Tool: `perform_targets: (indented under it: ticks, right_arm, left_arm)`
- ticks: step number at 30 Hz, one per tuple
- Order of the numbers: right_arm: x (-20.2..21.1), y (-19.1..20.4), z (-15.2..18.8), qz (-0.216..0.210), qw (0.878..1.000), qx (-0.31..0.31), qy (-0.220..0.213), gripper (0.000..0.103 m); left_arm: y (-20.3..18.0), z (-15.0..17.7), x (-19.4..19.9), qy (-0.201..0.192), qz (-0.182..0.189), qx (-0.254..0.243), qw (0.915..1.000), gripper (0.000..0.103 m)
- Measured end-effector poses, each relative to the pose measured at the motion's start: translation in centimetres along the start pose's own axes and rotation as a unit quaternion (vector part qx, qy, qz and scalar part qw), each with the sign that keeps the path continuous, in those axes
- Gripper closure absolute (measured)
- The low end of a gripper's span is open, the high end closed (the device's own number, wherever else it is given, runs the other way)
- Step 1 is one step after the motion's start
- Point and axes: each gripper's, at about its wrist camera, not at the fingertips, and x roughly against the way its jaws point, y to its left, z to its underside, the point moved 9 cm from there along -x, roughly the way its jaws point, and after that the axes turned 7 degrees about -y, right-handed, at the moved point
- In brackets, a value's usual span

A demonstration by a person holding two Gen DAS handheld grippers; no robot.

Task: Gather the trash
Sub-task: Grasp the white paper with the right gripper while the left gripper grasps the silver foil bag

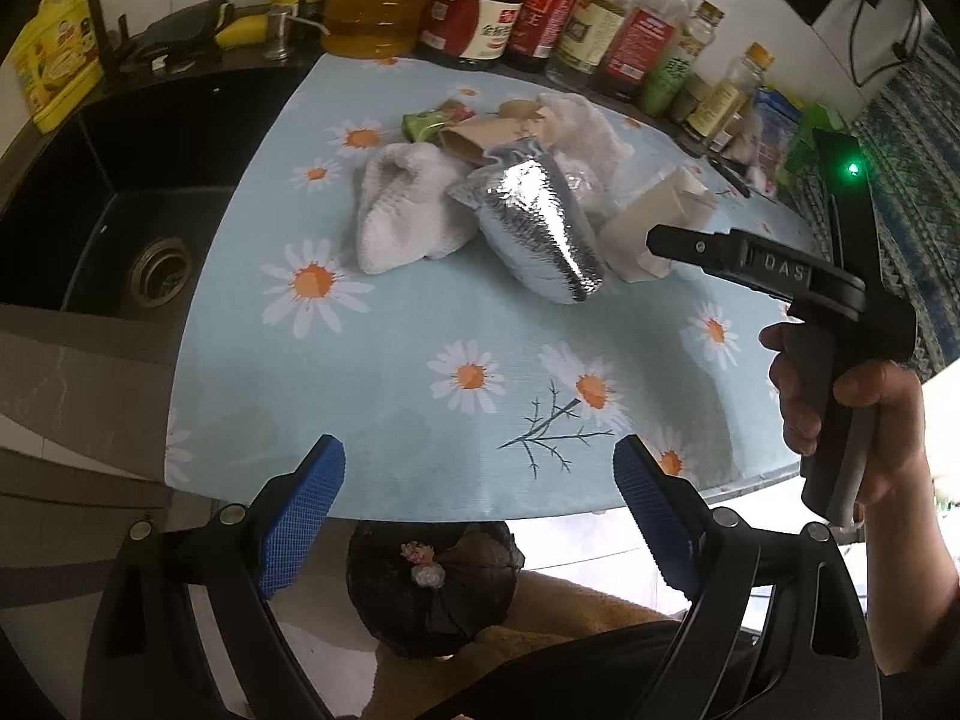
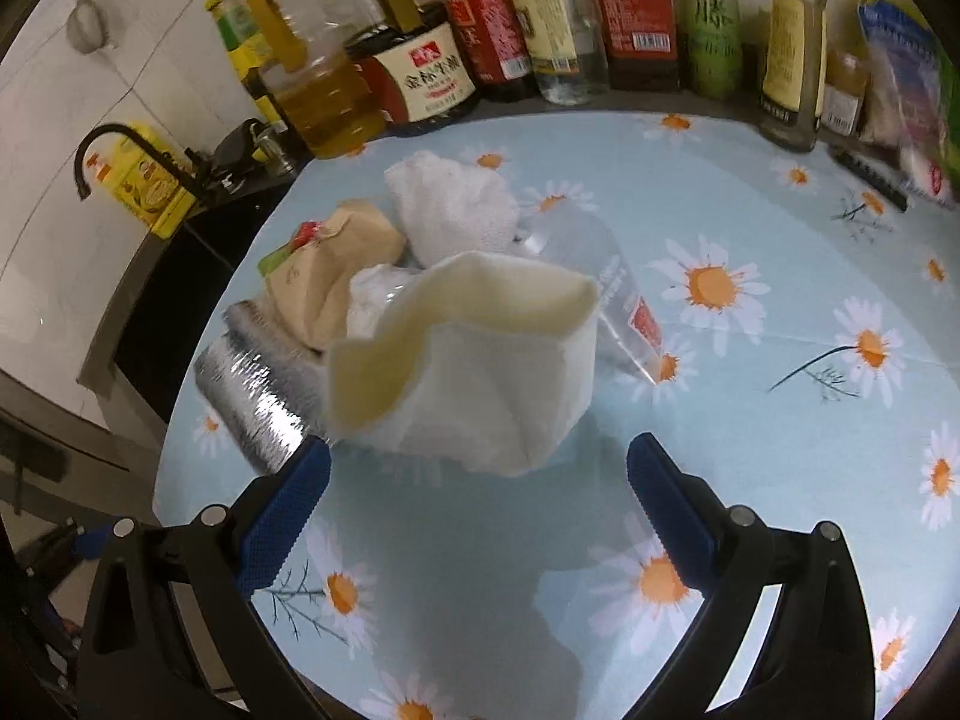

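Note:
A pile of trash lies on the daisy tablecloth [image 1: 384,372]: a silver foil bag [image 1: 534,222], crumpled white paper towels [image 1: 402,216], brown paper [image 1: 480,135], a green wrapper [image 1: 423,122] and a cream crushed paper cup [image 2: 468,360]. My left gripper [image 1: 480,498] is open and empty at the table's near edge, above a black trash bag [image 1: 432,588]. My right gripper [image 2: 480,498] is open, just short of the cream cup; in the left wrist view it [image 1: 654,237] reaches in from the right by the cup [image 1: 654,222]. A clear plastic wrapper [image 2: 606,294] lies behind the cup.
A row of oil and sauce bottles [image 1: 480,6] lines the back of the table. A black sink [image 1: 120,222] with a drain lies to the left, with a yellow box [image 1: 54,60] behind it. Snack packets [image 2: 900,72] stand at the back right.

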Motion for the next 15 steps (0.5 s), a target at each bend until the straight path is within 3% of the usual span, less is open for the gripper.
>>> perform_targets:
  ticks: [9, 11, 13, 15]
  right_arm:
    - [-1.4, 0.0, -1.4, -0.007, 1.0, 0.009, -0.003, 0.005]
    - [-1.5, 0.1, -1.5, -0.008, 1.0, 0.014, -0.004, 0.011]
    - [-1.6, 0.2, -1.5, -0.003, 1.0, 0.023, -0.001, 0.026]
    - [-1.6, 0.3, -1.4, -0.001, 1.0, 0.028, 0.0, 0.027]
  left_arm:
    - [-0.4, -0.5, -0.4, 0.002, -0.009, 0.004, 0.9999, 0.015]
    - [-0.5, -0.6, -0.5, 0.003, -0.01, 0.002, 0.9999, 0.015]
    - [-0.5, -0.5, -0.5, 0.004, -0.01, 0.003, 0.9999, 0.015]
    - [-0.5, -0.5, -0.6, 0.004, -0.01, 0.003, 0.9999, 0.015]
